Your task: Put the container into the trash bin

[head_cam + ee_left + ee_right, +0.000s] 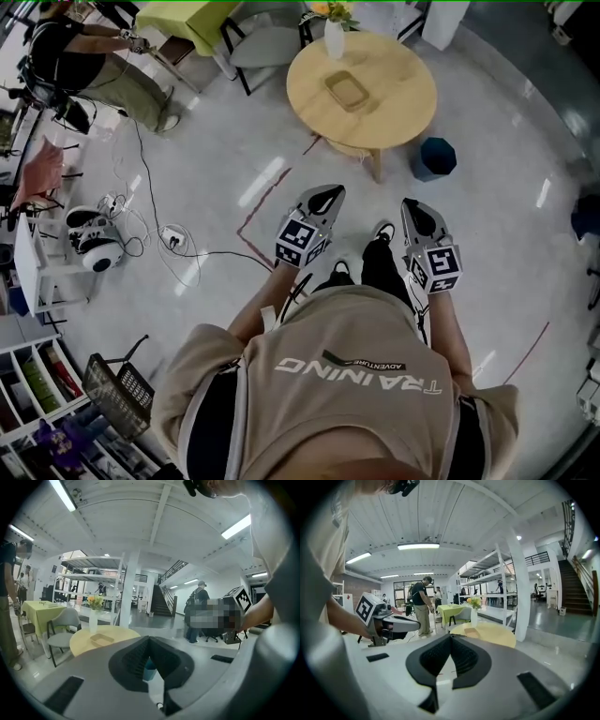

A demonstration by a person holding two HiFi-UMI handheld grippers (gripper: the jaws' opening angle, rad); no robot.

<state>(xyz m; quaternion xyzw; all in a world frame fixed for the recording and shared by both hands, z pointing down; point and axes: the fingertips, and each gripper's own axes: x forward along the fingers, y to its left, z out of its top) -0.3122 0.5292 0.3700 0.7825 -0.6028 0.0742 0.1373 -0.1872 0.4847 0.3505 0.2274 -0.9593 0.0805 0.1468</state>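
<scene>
Head view: left hand-held gripper (328, 193) and right hand-held gripper (413, 208) are held side by side at waist height, tips forward, touching nothing. The container (345, 91), a shallow tan tray, sits on the round wooden worktop (398, 108), well ahead of both tips. A vase (335, 39) with flowers stands just past it. The dark teal trash bin (437, 157) is on the floor (234, 159), ahead of the right hand-held gripper and beside the worktop.

Left gripper view: jaw tips closed together, nothing clamped. The gap behind the tips frames the trash bin, which is far off and not touched. Container and vase are ahead-left of the tips. The right hand-held gripper's marker cube shows off to the right.

Right gripper view: jaw tips also meet, empty. Container and vase sit ahead, slightly right of the tips. The trash bin can't be made out here. Only this view shows the left hand-held gripper side-on, with a standing person (423, 606) and a green table (451, 609) behind it.
</scene>
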